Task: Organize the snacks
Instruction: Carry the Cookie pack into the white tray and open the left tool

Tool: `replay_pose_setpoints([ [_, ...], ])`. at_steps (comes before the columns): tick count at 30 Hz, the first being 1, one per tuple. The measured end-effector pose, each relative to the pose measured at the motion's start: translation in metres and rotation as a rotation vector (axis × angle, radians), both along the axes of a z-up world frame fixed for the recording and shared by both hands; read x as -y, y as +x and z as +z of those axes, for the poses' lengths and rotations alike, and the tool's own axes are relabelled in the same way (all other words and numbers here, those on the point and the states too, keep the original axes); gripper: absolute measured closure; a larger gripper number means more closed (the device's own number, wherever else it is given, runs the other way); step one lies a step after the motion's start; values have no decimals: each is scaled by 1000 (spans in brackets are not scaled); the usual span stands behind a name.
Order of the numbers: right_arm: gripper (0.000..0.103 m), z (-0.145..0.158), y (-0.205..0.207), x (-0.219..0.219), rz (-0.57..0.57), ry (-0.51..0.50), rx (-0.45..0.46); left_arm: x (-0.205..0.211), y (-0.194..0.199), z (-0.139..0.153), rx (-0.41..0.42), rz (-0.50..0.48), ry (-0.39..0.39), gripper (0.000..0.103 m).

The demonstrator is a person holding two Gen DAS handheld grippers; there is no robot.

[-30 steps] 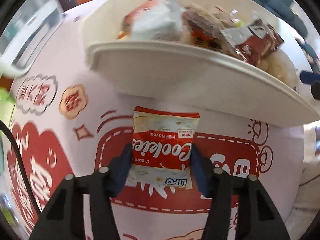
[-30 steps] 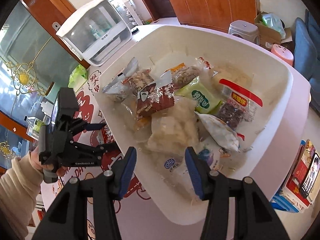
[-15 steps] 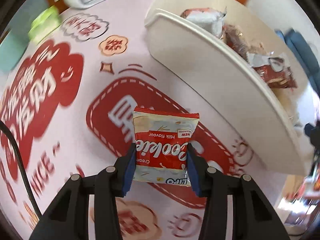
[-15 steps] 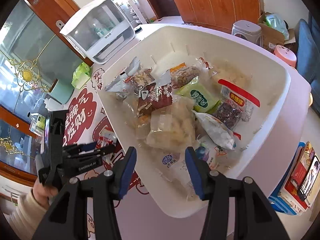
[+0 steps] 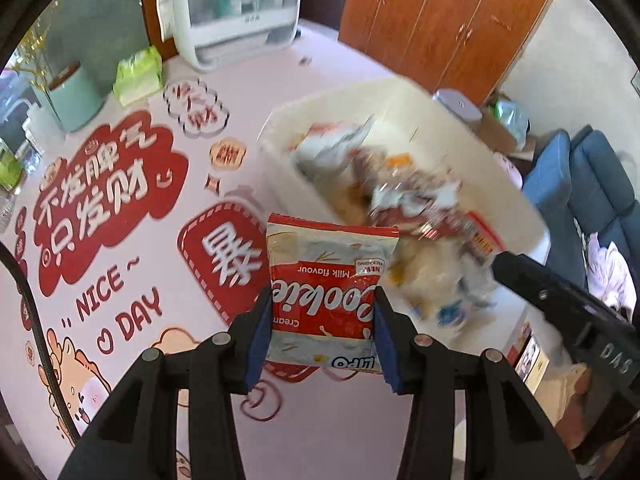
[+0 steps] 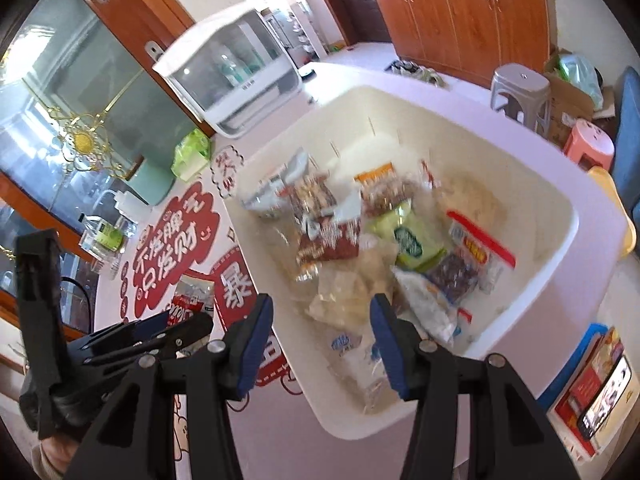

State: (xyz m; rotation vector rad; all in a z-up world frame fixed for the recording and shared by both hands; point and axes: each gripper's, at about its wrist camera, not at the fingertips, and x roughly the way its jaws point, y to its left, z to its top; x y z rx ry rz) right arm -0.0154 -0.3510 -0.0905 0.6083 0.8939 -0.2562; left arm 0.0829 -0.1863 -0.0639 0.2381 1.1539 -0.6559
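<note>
The white bin (image 6: 532, 292), already heaped with snacks and filling the centre of the right wrist view, looks like the destination, so the step in hand is carrying the cookie packet (image 5: 326, 300) over its rim. The left tool (image 5: 320, 328), tilted steeply down, pinches the packet clear of the tabletop (image 5: 256, 80) at lower centre, its jaws having just closed further on it. The right tool (image 6: 318, 332) hovers spread and empty above the bin's near edge.

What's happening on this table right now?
A person is sorting snacks with two handheld grippers. The left gripper is clamped on a red-and-white cream cookies packet, held clear of the pink printed tablecloth beside the big white plastic bin of mixed snack bags. The right gripper hangs open over the bin's near edge, holding nothing.
</note>
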Motion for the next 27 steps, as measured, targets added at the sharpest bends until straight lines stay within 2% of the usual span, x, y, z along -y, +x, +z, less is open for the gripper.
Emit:
replay_pose_setpoints([
  [6,52,25,-4,22,18,-66,47,38,1,24,61,32,-38,58],
  [17,52,57,1,82,-4,-178,79,97,10,51,87,69,-88,58],
  [27,52,76,17,104,24,-256,114,140,24,69,142,93,-102,58],
])
